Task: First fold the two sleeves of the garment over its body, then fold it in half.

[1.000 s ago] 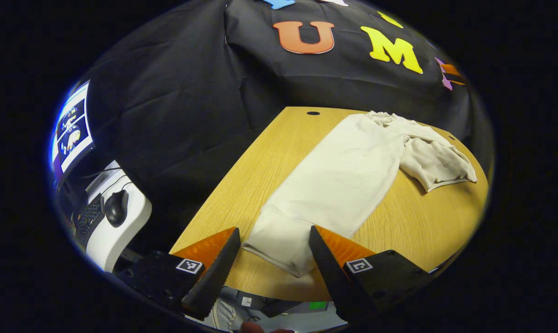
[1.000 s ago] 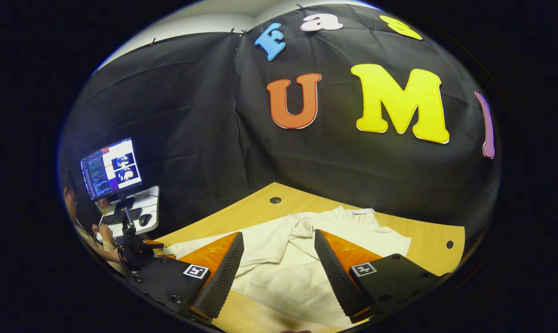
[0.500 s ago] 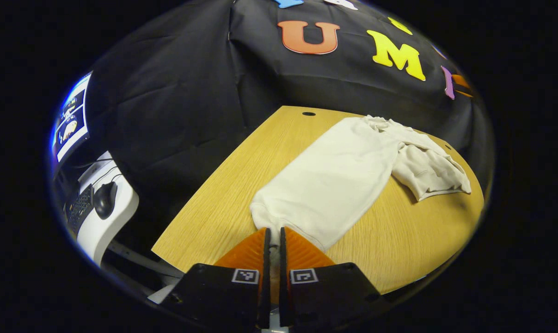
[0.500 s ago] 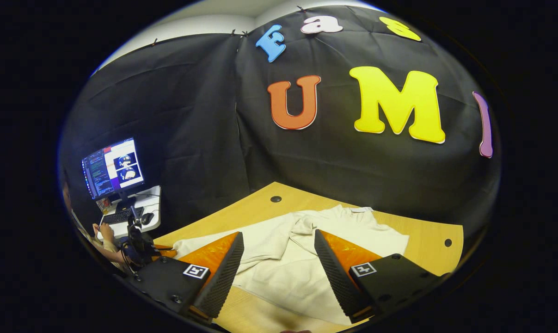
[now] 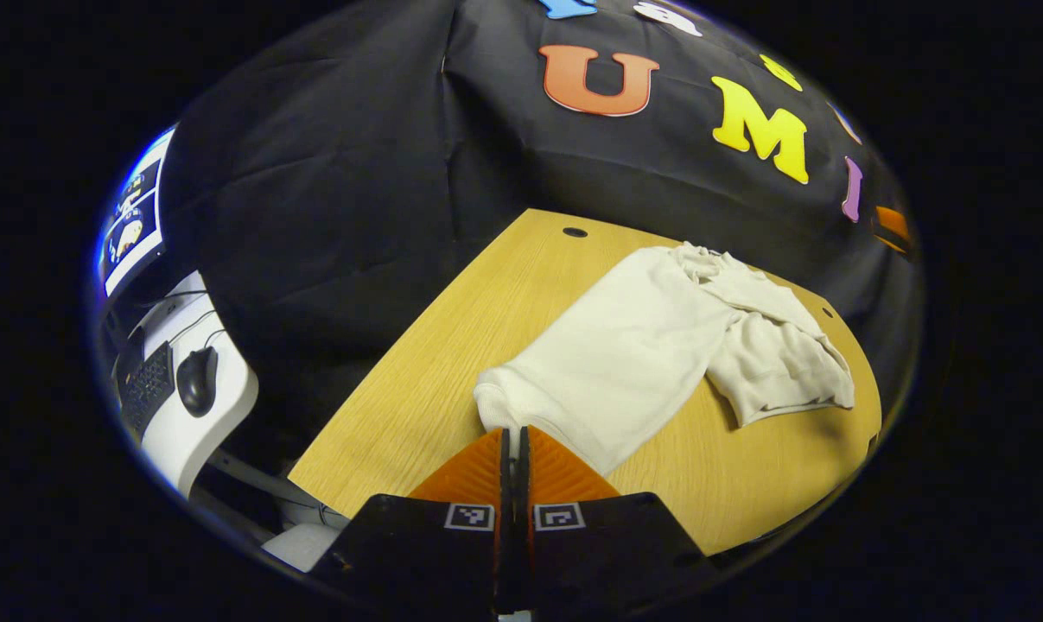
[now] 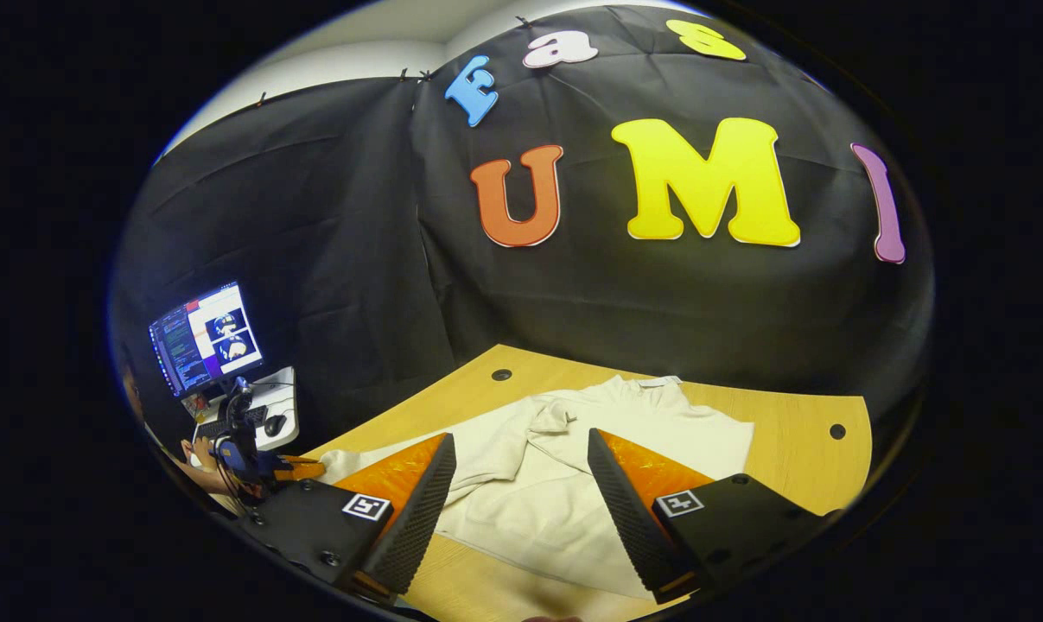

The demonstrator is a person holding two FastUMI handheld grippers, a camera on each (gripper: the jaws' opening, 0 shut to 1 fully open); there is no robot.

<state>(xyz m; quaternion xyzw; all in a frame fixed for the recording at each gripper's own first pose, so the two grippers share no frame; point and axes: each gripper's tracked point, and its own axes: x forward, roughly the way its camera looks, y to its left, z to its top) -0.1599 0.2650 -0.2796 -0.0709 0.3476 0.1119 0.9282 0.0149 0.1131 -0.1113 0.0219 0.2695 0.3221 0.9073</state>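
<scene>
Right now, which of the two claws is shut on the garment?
The left claw: its fingers are pinched together on the cream garment at its near corner. The right claw hangs open above it.

No legible text or labels

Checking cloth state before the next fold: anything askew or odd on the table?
Nothing damaged or spilled. The cream garment lies diagonal on the wooden table, one sleeve bunched and wrinkled instead of flat. The left gripper pinches the near cuff end; the right gripper hovers open over the body.
</scene>
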